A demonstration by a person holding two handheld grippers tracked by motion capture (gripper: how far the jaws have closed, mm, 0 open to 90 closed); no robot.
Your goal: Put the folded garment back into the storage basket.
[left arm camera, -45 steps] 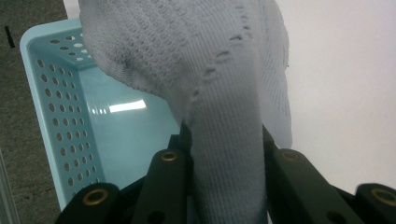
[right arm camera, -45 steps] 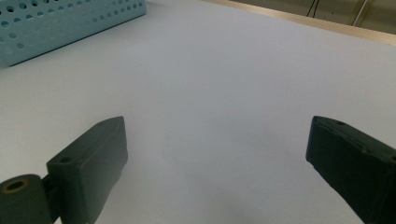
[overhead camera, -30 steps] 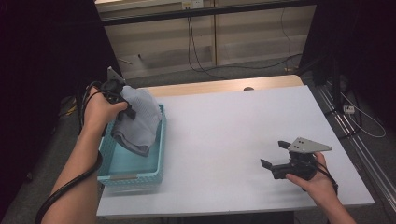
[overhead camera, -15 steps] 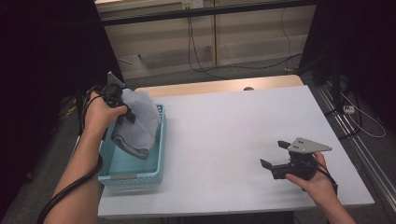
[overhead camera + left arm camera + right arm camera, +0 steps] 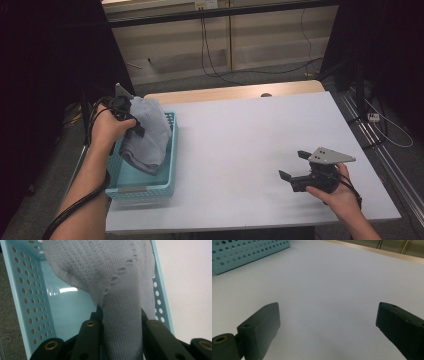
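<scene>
Above the teal basket [image 5: 167,182], the left gripper [image 5: 134,125] pinches a grey knitted cloth [image 5: 147,135]; its hanging folds could snag the basket's rim. Well apart, the right gripper [image 5: 296,166] rests spread.

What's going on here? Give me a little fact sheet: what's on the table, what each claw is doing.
table: white top, wooden strip at the far edge
basket: light blue, perforated walls, at the table's left edge
cloth: grey knit, hanging partly into the basket
left gripper: jaws closed on a bunched part of the cloth, above the basket
right gripper: jaws wide open, nothing between them, low over the bare table on the right
</scene>
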